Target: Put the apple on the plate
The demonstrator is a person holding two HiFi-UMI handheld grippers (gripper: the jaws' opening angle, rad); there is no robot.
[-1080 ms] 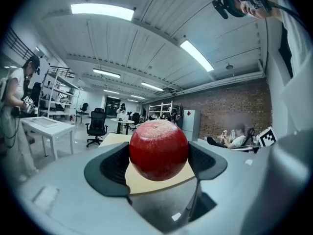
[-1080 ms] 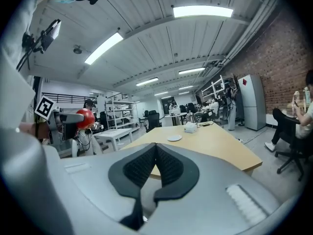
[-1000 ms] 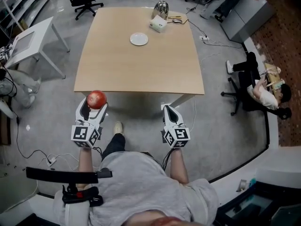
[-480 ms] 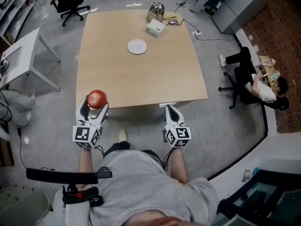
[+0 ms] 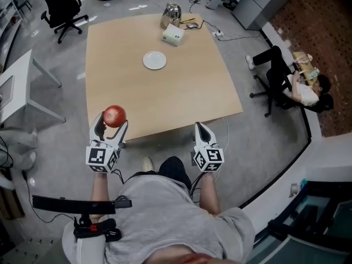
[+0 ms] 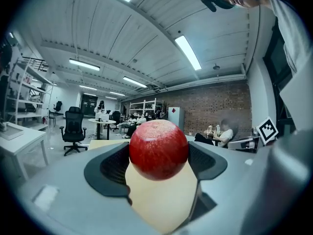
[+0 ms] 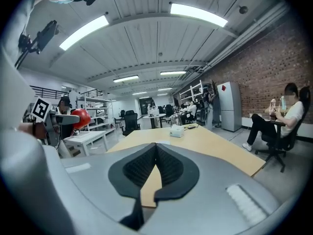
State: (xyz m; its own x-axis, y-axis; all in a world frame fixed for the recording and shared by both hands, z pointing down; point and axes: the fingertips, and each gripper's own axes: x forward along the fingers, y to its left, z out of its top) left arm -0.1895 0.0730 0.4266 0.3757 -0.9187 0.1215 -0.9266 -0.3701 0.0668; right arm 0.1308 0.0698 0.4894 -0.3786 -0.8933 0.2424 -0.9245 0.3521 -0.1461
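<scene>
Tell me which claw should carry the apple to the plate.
Left. The left claw is shut on the apple, while the right claw is shut and empty. The plate lies far across the table, slightly nearer the left side.

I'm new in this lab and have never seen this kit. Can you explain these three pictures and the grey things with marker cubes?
No robot here: a person at a wooden table holds a two-jaw gripper in each hand; the marker cubes are part of them. The top-down picture comes from a camera on the person's head. The other two come from cameras riding on each gripper, looking along its jaws. The left gripper is clamped on a red apple, held in the air by the table's near edge. The right gripper is shut and empty. Farther across the table lie a white plate, a white box and a shiny metal vessel.
</scene>
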